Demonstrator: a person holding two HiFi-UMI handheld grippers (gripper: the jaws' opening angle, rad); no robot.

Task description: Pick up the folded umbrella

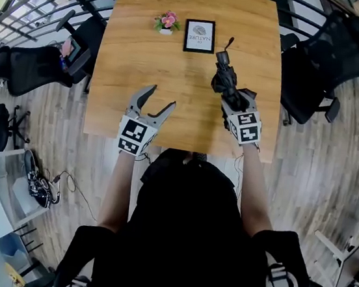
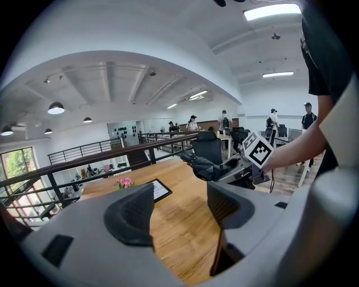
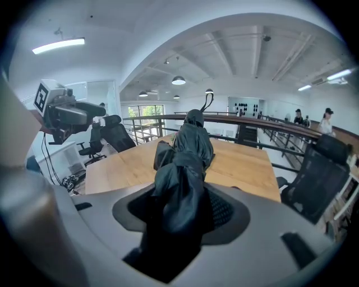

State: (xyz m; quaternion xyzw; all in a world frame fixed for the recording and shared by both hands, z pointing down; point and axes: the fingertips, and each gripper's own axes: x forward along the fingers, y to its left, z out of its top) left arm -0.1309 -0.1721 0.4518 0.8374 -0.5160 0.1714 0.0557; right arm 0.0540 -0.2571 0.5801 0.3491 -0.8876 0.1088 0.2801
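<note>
**Head view.** A wooden surface [image 1: 130,67] carries a framed print [image 1: 199,35] and a small pot of pink flowers [image 1: 167,22] at its far edge. The folded umbrella [image 1: 223,70], dark and bundled, sticks out from the right gripper [image 1: 233,95] toward the frame, over the right half of the surface. The left gripper [image 1: 161,99] hangs over the near left part, jaws spread, well apart from the umbrella.

**Left gripper view.** The left gripper [image 2: 179,210] stands wide with only bare wood showing between its pads, so it carries nothing. Across the surface, the umbrella [image 2: 205,166] juts from the right gripper [image 2: 227,170] and looks to be up in the air, not lying on the wood.

**Right gripper view.** The right gripper [image 3: 179,216] is pinching the umbrella [image 3: 188,162]. The crumpled fabric fills the gap and both pads press on it. The bundle points forward and slightly up, its wrist strap [image 3: 208,102] looped at the far tip, with the surface [image 3: 247,162] below it.

**Step and next move.** The grasp is made and the lift looks to be under way, so the task seems close to done. The pinch is on soft fabric near one end, so the long free end may sag or swing. The next move calls for keeping the squeeze firm and raising the umbrella smoothly, clear of the frame and flowers.
</note>
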